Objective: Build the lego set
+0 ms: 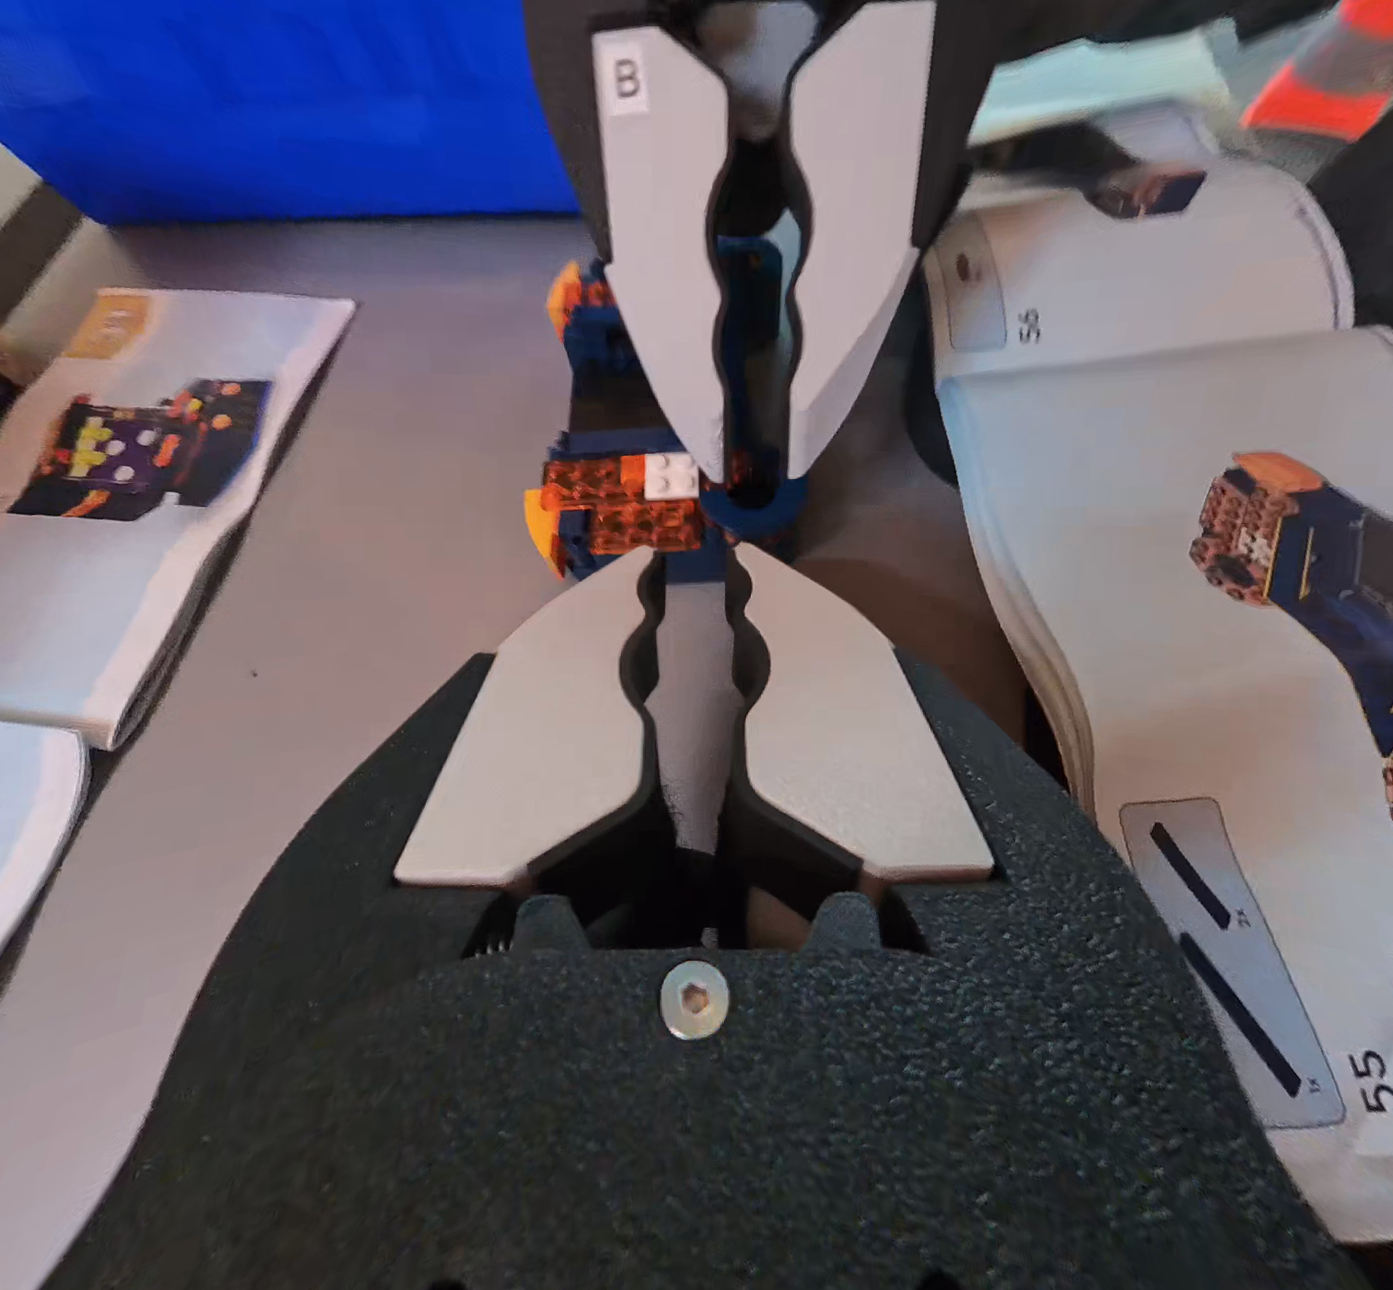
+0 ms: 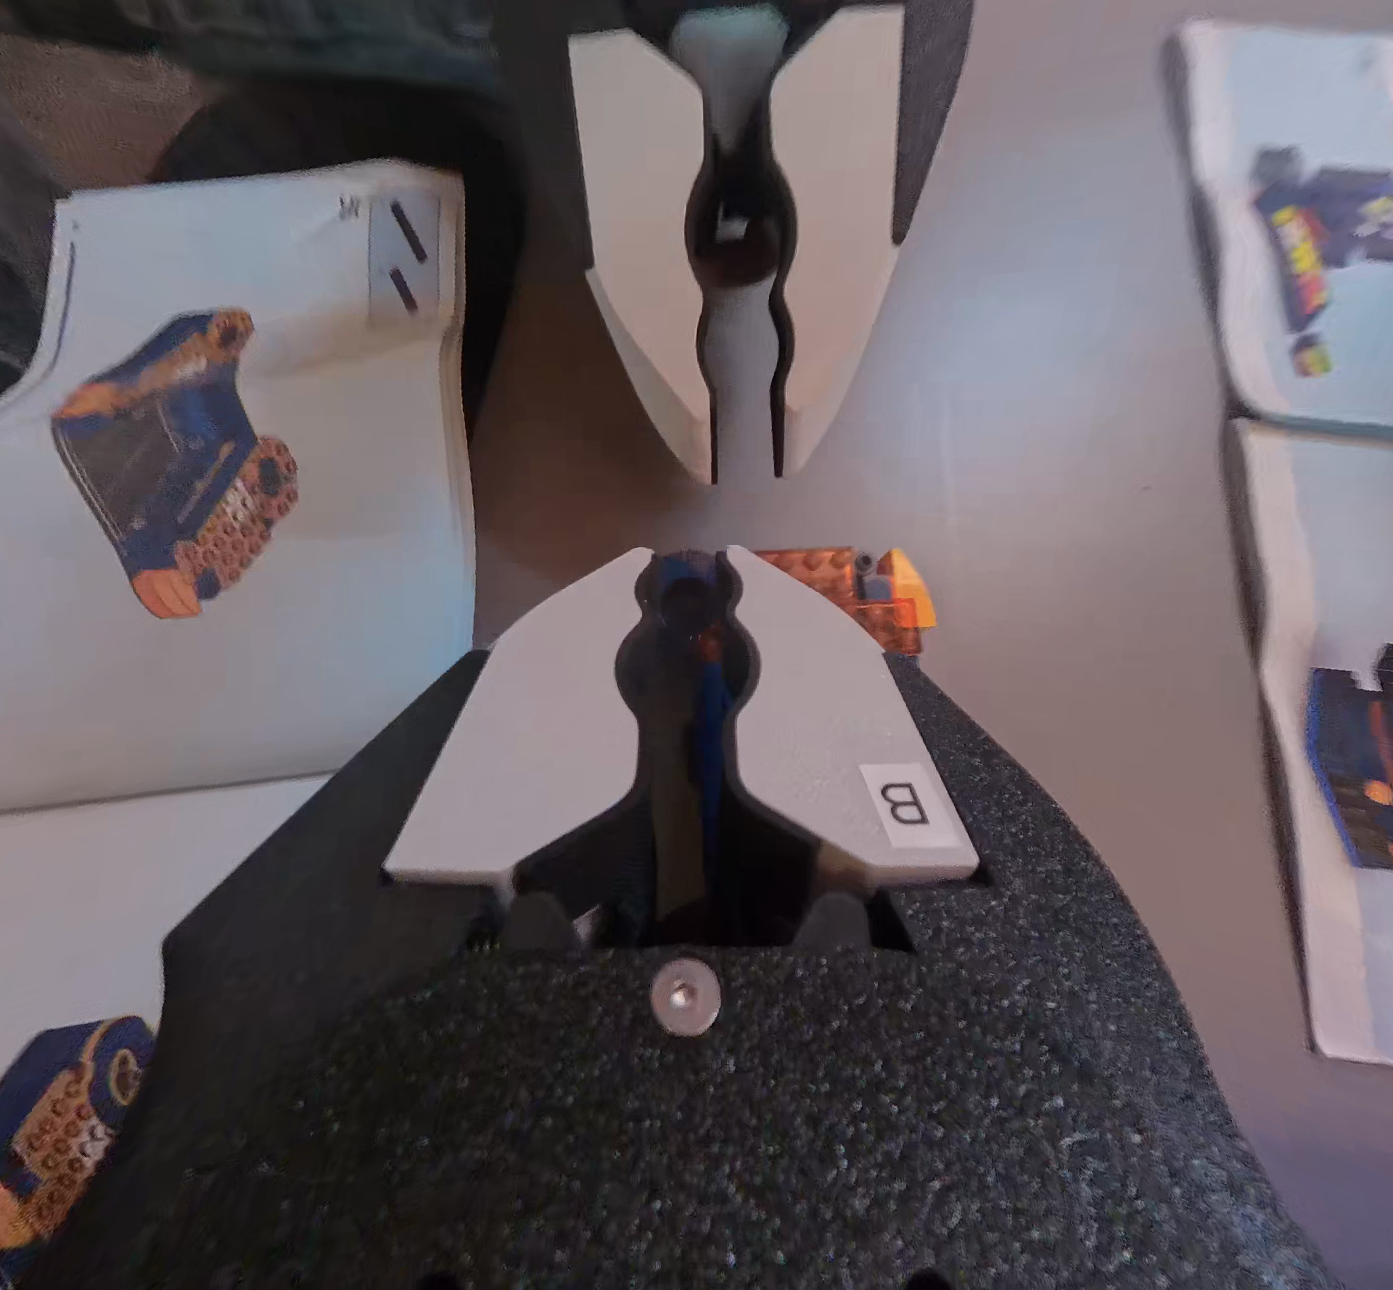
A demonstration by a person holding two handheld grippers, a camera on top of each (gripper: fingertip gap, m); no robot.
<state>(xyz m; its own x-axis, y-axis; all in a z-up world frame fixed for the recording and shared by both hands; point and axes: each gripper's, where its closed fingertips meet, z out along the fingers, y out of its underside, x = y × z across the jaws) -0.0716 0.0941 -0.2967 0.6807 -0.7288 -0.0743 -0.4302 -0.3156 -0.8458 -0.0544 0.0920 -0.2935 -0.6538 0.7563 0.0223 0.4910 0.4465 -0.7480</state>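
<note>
Mid-build by the look of it, with a part-made model already together. Clenches the right gripper (image 2: 690,554) on the model (image 1: 626,507) by its dark-blue end, with blue pinched between those fingers in both views and the orange blocks jutting out to one side. Holds it low over the table (image 1: 392,651), just beside the open manual (image 1: 1131,613); cannot tell whether it touches the top. Points the left gripper (image 1: 693,556) nose to nose at the right one, tips near the model's blue edge. Shows only a narrow slit between the left jaws; cannot tell whether pinching anything there or merely close by, since the right wrist view shows nothing between them. Looks like a handover, or a steadying grip ahead of the next brick. Calls next for a firm second hold on the blue edge without knocking the orange blocks, then a look at the manual page for the piece due. Shows no loose bricks, so probably needs a reach toward the blue bin (image 1: 264,63) behind. Leaves the other booklets (image 1: 151,500) lying well apart.
</note>
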